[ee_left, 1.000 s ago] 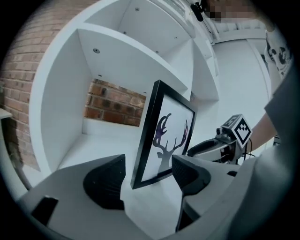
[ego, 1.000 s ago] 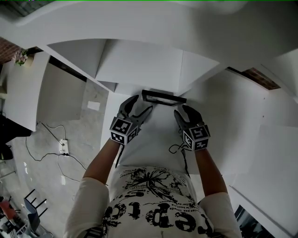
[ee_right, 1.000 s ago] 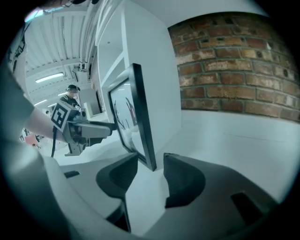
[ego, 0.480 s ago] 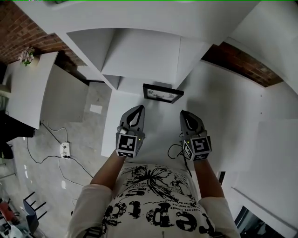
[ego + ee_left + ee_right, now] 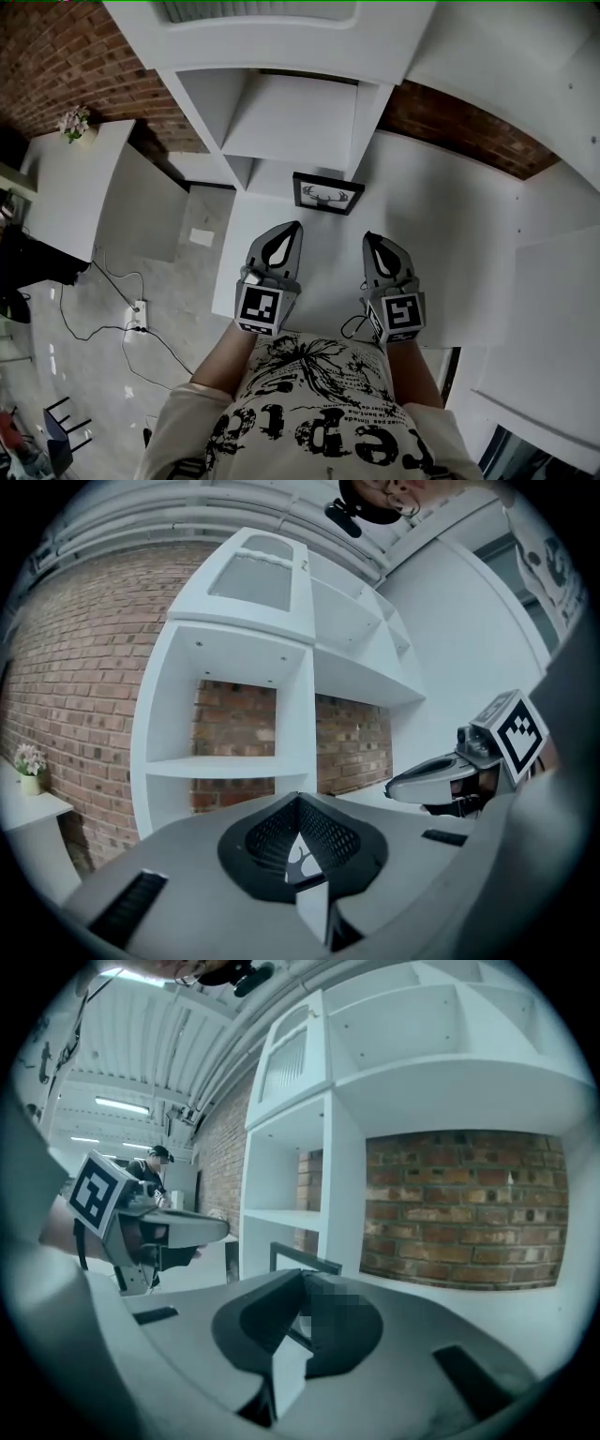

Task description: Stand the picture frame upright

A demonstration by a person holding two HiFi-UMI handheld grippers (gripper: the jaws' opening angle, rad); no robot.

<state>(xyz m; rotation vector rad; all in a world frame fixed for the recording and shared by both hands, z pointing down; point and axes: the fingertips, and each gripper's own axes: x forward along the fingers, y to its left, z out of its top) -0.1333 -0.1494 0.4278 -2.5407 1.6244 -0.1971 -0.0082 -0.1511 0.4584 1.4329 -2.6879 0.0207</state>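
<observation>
Now the rectangular, dark-rimmed picture frame (image 5: 327, 193) is standing upright on the smooth white counter (image 5: 441, 244), just before the boxy white shelf unit (image 5: 291, 117). Nearer the person, the grey left gripper (image 5: 289, 231) and right gripper (image 5: 371, 240) are hovering clear of it, jaws pressed together, pinching nothing.

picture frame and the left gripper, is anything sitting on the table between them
Nothing. In the head view only bare white table lies between the left gripper and the picture frame, which stands apart from its shut jaws.

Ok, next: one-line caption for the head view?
Picture frame stands upright on the white desk by the shelf unit; left claw and right claw shut and empty, short of it.
</observation>
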